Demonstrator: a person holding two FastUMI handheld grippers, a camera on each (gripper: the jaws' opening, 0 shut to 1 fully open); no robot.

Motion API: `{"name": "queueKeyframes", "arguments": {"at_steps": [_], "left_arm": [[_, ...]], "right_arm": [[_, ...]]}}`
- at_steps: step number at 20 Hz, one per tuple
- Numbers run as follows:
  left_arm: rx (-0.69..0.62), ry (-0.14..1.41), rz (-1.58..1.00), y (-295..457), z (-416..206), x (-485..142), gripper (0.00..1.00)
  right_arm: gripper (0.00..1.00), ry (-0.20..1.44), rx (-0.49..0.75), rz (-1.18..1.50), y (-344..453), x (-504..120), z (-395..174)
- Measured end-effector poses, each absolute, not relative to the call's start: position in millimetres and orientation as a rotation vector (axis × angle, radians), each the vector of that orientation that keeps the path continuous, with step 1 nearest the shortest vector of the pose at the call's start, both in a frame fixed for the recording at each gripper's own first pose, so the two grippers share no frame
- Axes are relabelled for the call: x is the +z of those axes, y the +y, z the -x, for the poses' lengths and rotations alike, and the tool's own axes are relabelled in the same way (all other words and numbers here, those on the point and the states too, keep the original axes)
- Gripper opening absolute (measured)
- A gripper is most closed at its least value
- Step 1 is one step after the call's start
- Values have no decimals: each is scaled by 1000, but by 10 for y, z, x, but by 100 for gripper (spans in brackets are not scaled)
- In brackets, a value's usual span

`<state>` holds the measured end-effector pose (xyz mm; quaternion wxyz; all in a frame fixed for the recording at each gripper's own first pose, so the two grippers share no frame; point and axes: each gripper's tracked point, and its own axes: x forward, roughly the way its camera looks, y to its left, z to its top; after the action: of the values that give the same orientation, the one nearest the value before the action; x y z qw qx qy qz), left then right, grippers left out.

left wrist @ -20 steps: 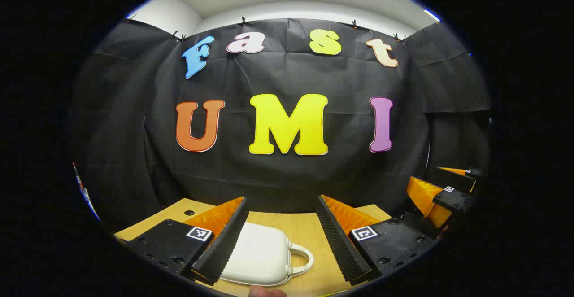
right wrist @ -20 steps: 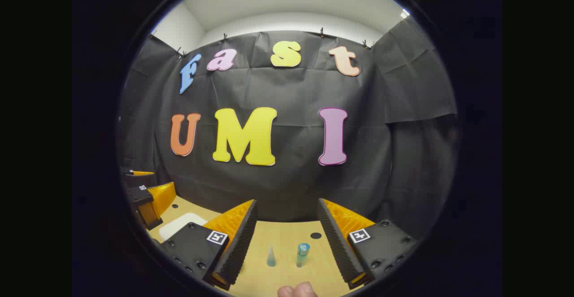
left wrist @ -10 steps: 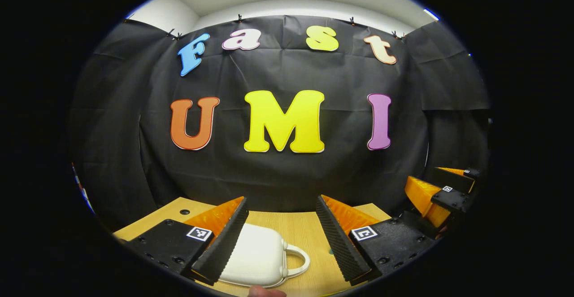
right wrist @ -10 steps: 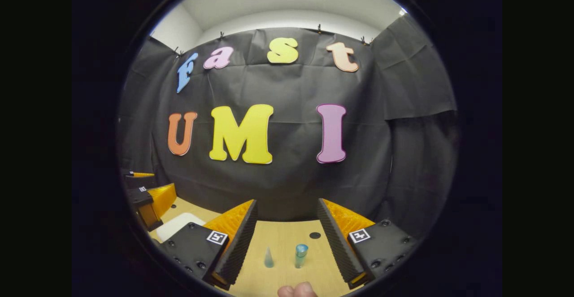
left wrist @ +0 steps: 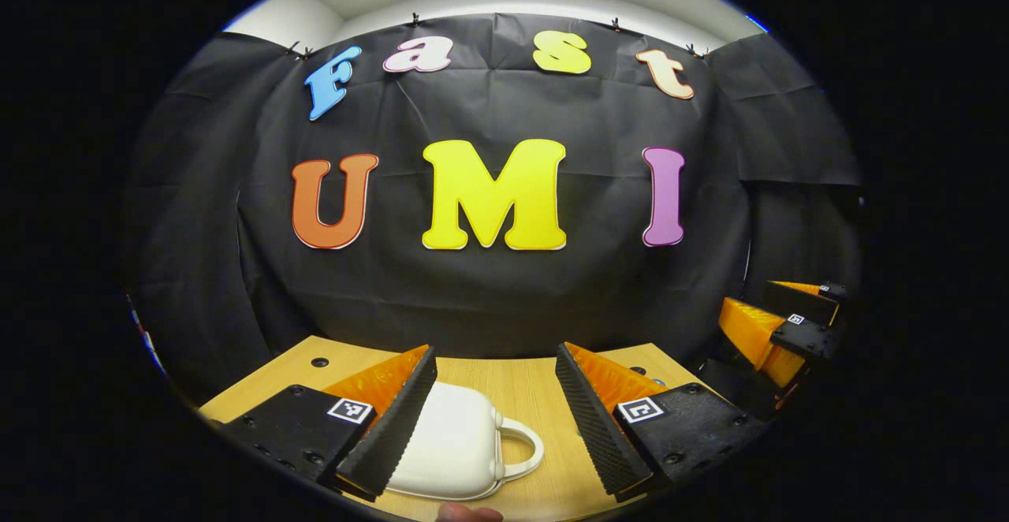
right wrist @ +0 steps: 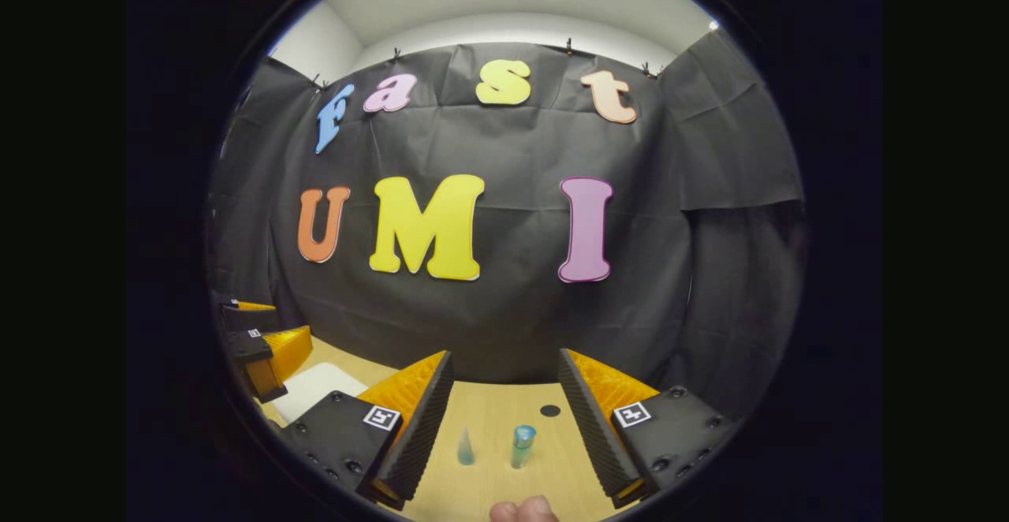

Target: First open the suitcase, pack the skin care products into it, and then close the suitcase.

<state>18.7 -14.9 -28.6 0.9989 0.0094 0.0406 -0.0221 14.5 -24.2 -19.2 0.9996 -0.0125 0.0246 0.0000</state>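
left gripper [left wrist: 493,404] fingers spread, gripping nothing, hovering | white suitcase [left wrist: 453,447] lying closed on tabletop [left wrist: 528,384] between them | right gripper [right wrist: 504,408] spread, empty | cone bottle [right wrist: 466,448], capped bottle [right wrist: 521,446] standing between its fingers | risk: fingers sliding off smooth shell, clipping bottles over

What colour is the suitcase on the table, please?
The suitcase is white, handle included; clearest in the left gripper view.

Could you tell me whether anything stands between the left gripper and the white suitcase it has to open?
Nothing visible does. The left gripper is open, and the closed suitcase lies flat on the table right ahead of it, handle toward the right.
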Motion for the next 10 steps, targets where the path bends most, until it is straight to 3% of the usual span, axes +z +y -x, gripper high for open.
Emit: {"name": "queueKeyframes", "arguments": {"at_steps": [5, 10], "left_arm": [[-114, 155, -163, -400, -273, -685, 97], [-229, 298, -503, -713, -338, -1481, 99]], "right_arm": [[80, 77, -53, 52, -620, -328, -122], [77, 160, -122, 80, -1123, -616, -23]]}}
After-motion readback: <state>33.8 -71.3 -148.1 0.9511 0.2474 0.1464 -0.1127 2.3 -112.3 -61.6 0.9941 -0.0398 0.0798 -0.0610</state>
